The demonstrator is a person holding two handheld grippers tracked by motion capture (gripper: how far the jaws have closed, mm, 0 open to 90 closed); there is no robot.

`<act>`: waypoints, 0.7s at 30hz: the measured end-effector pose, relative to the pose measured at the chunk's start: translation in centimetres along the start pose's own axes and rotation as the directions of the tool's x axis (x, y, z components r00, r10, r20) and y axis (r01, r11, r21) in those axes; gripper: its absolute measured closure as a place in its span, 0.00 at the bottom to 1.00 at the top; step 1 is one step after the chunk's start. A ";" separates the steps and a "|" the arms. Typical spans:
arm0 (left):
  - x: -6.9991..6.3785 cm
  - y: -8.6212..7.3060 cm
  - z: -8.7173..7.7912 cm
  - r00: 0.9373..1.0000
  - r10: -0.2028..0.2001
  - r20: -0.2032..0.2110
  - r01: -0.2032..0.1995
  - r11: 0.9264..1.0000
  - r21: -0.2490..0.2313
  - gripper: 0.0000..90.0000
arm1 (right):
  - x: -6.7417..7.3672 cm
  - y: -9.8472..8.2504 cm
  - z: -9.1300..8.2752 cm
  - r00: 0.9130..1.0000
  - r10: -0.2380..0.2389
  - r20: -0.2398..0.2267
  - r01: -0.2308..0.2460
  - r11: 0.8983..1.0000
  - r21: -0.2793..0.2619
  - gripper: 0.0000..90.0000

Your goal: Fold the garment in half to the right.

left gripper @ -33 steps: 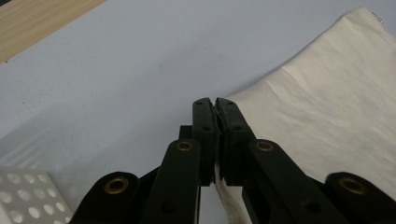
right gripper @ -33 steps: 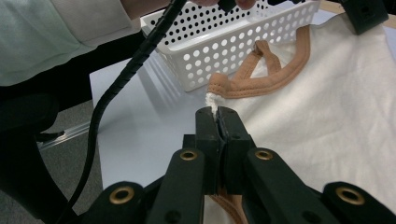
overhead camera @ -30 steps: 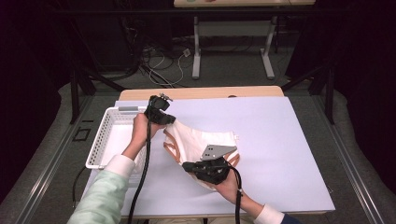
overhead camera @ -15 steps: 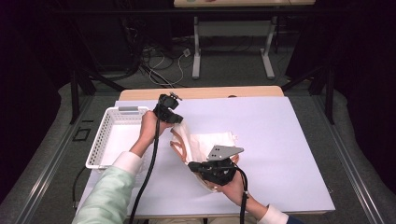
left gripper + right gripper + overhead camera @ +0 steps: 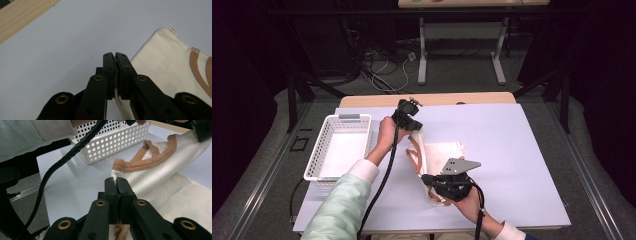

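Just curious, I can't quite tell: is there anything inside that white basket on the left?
The basket looks empty: its white floor shows bare in the high view. A sleeve overlaps its near right corner, so that spot is hidden. The cream garment lies outside it, on the table.

Cream garment (image 5: pixel 439 152) w/ tan-trimmed edges, partly lifted off table, bunched, rest lying flat.

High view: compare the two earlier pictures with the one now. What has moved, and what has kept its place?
The left gripper has carried its edge of the cream garment to the right, away from the white basket, folding the cloth narrower. The right gripper has shifted slightly right along the near edge. Both stay shut on the garment. The basket and the lilac table cover have not moved.
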State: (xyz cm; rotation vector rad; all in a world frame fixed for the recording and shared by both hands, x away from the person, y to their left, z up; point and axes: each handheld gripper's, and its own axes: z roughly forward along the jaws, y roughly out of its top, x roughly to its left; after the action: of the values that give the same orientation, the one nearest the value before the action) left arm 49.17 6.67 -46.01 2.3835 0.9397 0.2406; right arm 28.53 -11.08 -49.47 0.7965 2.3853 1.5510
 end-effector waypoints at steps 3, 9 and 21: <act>-0.7 0.4 0.6 1.000 0.007 0.000 -0.007 1.000 -0.008 0.97 | 0.0 -0.1 -0.2 1.000 0.004 0.003 -0.004 1.000 0.013 0.97; -1.7 0.9 1.9 1.000 0.029 0.006 -0.029 1.000 -0.003 0.97 | -0.5 -0.9 -0.7 1.000 0.007 0.023 -0.008 0.999 0.046 0.97; -3.3 1.1 4.1 0.998 0.041 0.040 -0.041 0.999 0.007 0.96 | -1.0 -2.3 -1.1 1.000 0.012 0.019 -0.014 0.993 0.114 0.97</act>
State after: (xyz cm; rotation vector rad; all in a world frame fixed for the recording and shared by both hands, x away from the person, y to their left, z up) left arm 48.87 1.99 -48.69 2.4080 0.8756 0.2048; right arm 28.17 -13.19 -51.15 0.8466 2.4797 1.4161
